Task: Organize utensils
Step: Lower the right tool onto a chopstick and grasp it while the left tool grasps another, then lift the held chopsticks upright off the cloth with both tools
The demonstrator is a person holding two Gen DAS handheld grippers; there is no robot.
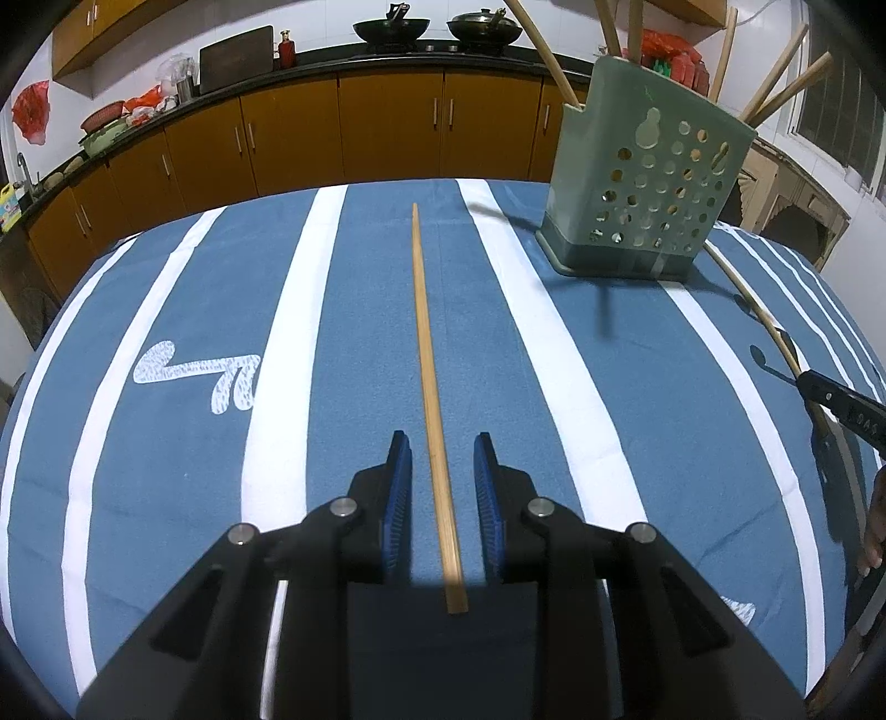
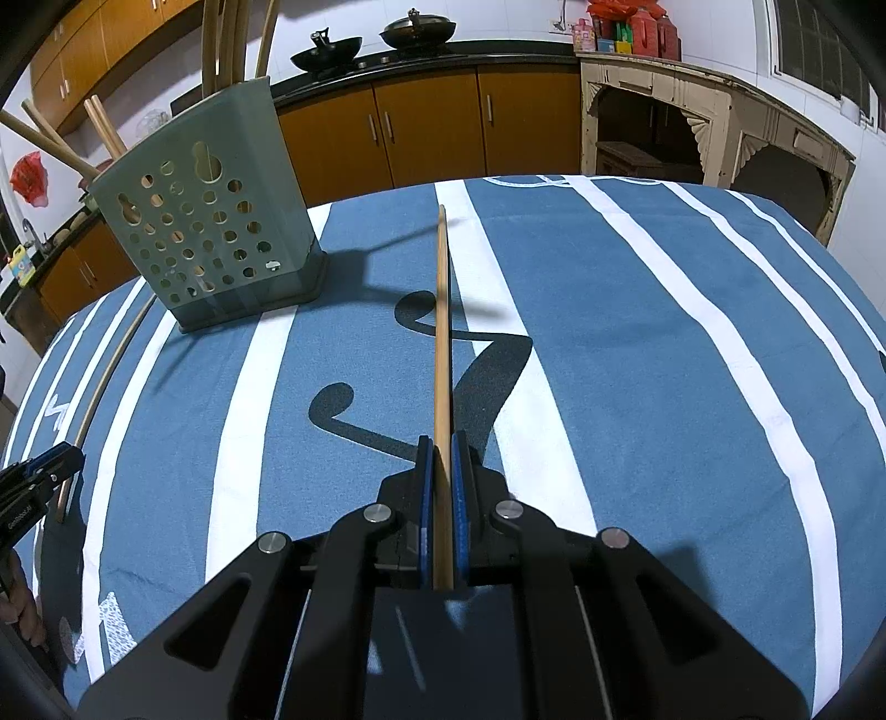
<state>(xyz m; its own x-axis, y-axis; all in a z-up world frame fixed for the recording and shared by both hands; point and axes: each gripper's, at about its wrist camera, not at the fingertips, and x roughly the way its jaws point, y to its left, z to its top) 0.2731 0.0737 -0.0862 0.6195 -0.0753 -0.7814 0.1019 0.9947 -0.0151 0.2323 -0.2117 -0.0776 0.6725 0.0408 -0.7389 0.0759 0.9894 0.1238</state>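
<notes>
A wooden chopstick lies flat on the blue striped cloth, running away from me between the blue pads of my left gripper. The pads stand apart from it on both sides, so that gripper is open. My right gripper is shut on a second chopstick, held above the cloth and pointing forward. A grey-green perforated holder stands at the far side of the table with several chopsticks leaning in it. The left gripper also shows at the right wrist view's left edge.
The striped cloth covers the whole table, whose far edge faces orange cabinets. Two woks sit on the dark counter. A pale carved cabinet stands beyond the table's right side. A hand shows at the edge.
</notes>
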